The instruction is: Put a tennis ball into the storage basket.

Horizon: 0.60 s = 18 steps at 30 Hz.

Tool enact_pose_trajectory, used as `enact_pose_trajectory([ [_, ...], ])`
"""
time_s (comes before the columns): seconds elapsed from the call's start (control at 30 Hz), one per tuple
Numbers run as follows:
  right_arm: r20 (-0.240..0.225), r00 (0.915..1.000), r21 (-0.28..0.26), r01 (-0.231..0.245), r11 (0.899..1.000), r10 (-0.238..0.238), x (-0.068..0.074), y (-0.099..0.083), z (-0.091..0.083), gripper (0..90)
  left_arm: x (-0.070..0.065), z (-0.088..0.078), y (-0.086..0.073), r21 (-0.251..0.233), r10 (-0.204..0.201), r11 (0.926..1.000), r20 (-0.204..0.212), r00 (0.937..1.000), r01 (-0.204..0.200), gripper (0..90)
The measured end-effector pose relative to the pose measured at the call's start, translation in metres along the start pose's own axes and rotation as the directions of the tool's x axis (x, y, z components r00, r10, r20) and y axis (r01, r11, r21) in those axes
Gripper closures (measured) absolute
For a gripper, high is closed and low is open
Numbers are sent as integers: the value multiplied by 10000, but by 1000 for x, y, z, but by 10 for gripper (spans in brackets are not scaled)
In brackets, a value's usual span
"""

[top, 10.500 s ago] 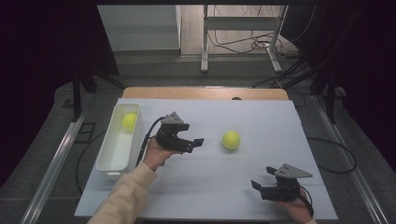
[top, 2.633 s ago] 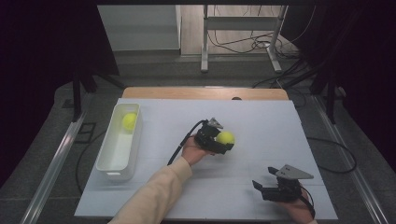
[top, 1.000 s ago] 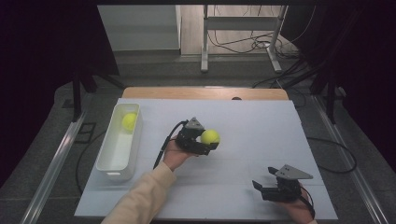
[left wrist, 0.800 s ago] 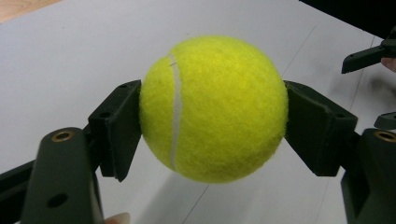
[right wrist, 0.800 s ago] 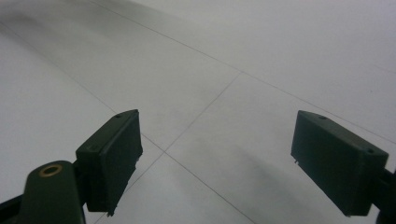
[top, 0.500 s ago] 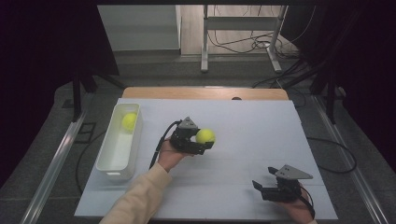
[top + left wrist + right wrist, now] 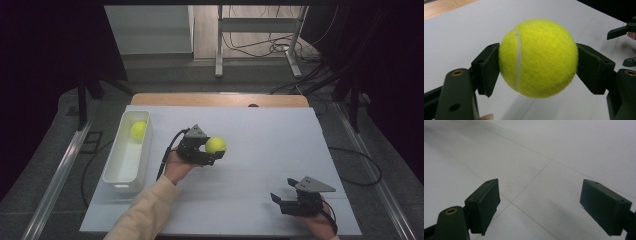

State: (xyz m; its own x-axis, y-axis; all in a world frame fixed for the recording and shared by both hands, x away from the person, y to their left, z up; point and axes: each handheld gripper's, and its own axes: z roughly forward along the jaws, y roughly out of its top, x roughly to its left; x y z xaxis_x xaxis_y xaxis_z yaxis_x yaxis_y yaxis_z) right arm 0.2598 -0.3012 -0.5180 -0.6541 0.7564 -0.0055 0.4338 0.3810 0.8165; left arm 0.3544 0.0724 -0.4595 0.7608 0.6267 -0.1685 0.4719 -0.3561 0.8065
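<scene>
Left gripper [image 7: 214, 154] fingers [image 7: 486, 68] clamp a yellow tennis ball [image 7: 538, 58] on both sides, held above the white counter [image 7: 270, 135], approx mid-counter. To its left, a white tray [image 7: 116, 175] w/ a second yellow ball [image 7: 138, 129] at its far end. Right gripper [image 7: 280, 201] sits low at the near right corner, fingers [image 7: 484, 203] spread wide w/ bare counter between them
</scene>
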Motion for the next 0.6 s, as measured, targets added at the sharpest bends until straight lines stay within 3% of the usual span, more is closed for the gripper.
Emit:
enact_pose_trajectory([
  [0.6, 12, 10000, -24, 49, 10000, -49, 1, 0, 0, 165, 5, -18, -6, -206, -130, 9997, -163, 9998, 126, 255],
])
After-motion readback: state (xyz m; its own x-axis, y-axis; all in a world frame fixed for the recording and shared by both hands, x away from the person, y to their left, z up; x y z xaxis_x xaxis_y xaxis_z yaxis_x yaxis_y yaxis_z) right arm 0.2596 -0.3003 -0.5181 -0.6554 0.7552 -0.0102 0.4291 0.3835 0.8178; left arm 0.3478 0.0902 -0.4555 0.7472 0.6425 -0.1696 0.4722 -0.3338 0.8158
